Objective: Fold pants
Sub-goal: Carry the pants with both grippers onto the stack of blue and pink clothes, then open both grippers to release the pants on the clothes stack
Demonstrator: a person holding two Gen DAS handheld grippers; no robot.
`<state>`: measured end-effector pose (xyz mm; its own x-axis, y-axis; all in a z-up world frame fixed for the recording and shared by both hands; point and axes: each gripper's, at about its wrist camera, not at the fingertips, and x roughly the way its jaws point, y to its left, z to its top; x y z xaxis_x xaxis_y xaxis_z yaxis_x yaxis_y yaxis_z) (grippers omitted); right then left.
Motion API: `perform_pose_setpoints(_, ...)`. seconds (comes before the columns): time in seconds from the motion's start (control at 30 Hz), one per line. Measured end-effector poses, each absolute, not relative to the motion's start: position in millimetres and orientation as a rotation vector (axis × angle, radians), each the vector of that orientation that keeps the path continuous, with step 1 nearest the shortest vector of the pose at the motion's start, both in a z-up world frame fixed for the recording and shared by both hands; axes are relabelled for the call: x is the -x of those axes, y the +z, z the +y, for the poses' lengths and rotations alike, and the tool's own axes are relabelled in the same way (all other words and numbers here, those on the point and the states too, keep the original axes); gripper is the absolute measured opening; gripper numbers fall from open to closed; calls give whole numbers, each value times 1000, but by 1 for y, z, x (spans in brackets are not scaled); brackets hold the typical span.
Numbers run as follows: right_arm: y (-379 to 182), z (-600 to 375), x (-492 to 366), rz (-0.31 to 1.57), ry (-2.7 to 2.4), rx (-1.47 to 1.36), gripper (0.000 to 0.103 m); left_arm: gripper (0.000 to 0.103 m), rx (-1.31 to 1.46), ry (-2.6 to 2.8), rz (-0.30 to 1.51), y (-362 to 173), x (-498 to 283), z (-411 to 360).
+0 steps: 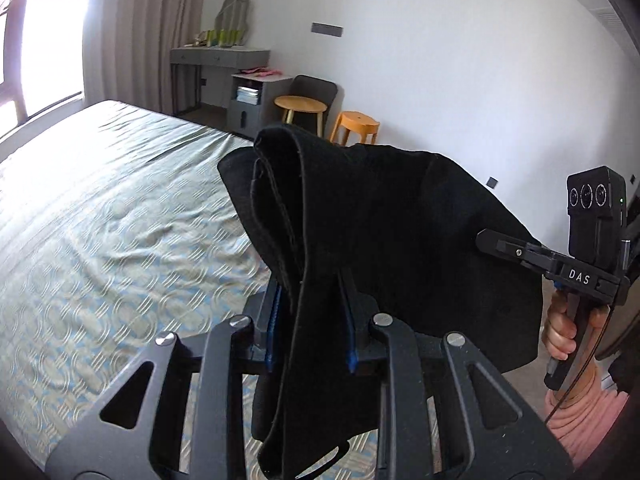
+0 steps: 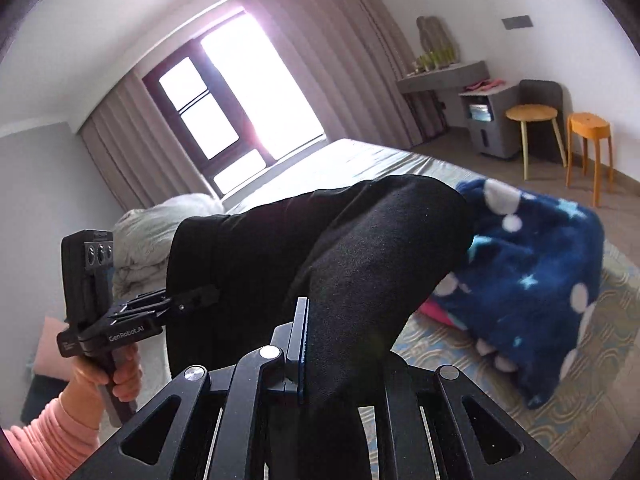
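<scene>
Black pants (image 1: 360, 216) hang in the air above the bed, stretched between both grippers. My left gripper (image 1: 312, 292) is shut on a thick bunched fold of them, blue pads on either side of the cloth. At the right of that view, my right gripper (image 1: 486, 240) bites the far edge of the pants, held by a hand in a pink sleeve. In the right wrist view, my right gripper (image 2: 316, 320) is shut on the pants (image 2: 360, 248), which drape over its right finger and hide it. My left gripper (image 2: 204, 294) grips the pants' other end at the left.
The bed (image 1: 100, 208) with its patterned sheet lies below. A blue spotted blanket (image 2: 532, 276) is heaped on it at the right, a grey quilt (image 2: 148, 232) near the window. Two wooden stools (image 1: 300, 106), a grey cabinet (image 1: 252, 100) and a desk stand by the far wall.
</scene>
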<state>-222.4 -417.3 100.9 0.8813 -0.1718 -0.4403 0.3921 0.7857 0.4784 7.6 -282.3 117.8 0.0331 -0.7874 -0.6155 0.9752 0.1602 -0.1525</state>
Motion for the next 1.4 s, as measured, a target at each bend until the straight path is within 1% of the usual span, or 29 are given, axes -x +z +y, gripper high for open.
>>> perform_pose_setpoints(0.13, 114, -461, 247, 315, -425, -599, 10, 27, -413, -1466, 631, 136, 8, -362)
perform_pose_setpoints(0.27, 109, -511, 262, 282, -524, -659, 10, 28, -491, -1496, 584, 131, 19, -439)
perform_pose_setpoints(0.3, 104, -523, 262, 283, -544, -679, 10, 29, -521, -1483, 570, 122, 22, -458)
perform_pose_setpoints(0.37, 84, -549, 260, 301, -580, -741, 11, 35, -605, -1398, 565, 92, 20, -492)
perform_pose_setpoints(0.4, 66, -564, 254, 336, -598, -783, 11, 35, -663, -1312, 574, 70, 16, -511)
perform_pose_setpoints(0.43, 48, -576, 246, 374, -628, -820, 12, 33, -706, -1237, 592, 48, 8, -522)
perform_pose_setpoints(0.5, 3, -595, 230, 510, -730, -850, 19, 33, -744, -1161, 647, 10, -9, -535)
perform_pose_setpoints(0.53, -15, -598, 229, 556, -770, -841, 23, 33, -709, -1183, 635, 5, -11, -531)
perform_pose_setpoints(0.6, -30, -593, 229, 547, -804, -792, 23, 33, -691, -1192, 586, 5, -8, -524)
perform_pose_setpoints(0.83, -27, -585, 235, 542, -827, -764, 30, 33, -791, -1178, 490, 20, 20, -518)
perform_pose_setpoints(0.9, -25, -581, 231, 557, -857, -740, 37, 33, -794, -1175, 477, 23, 26, -514)
perform_pose_setpoints(0.97, -23, -579, 234, 582, -899, -717, 48, 33, -785, -1191, 474, 28, 33, -508)
perform_pose_setpoints(1.13, 0, -557, 255, 569, -972, -699, 49, 34, -724, -1272, 425, 56, 58, -475)
perform_pose_setpoints(1.2, 13, -544, 265, 537, -979, -687, 49, 36, -697, -1301, 412, 69, 69, -460)
perform_pose_setpoints(1.23, 21, -536, 271, 518, -978, -679, 49, 40, -681, -1312, 408, 74, 72, -455)
perform_pose_setpoints(1.27, 30, -527, 276, 501, -976, -669, 49, 48, -661, -1326, 403, 79, 76, -449)
perform_pose_setpoints(1.33, 46, -508, 283, 478, -967, -634, 49, 56, -611, -1350, 390, 93, 85, -430)
perform_pose_setpoints(1.4, 61, -489, 286, 470, -960, -587, 49, 57, -572, -1376, 380, 103, 93, -411)
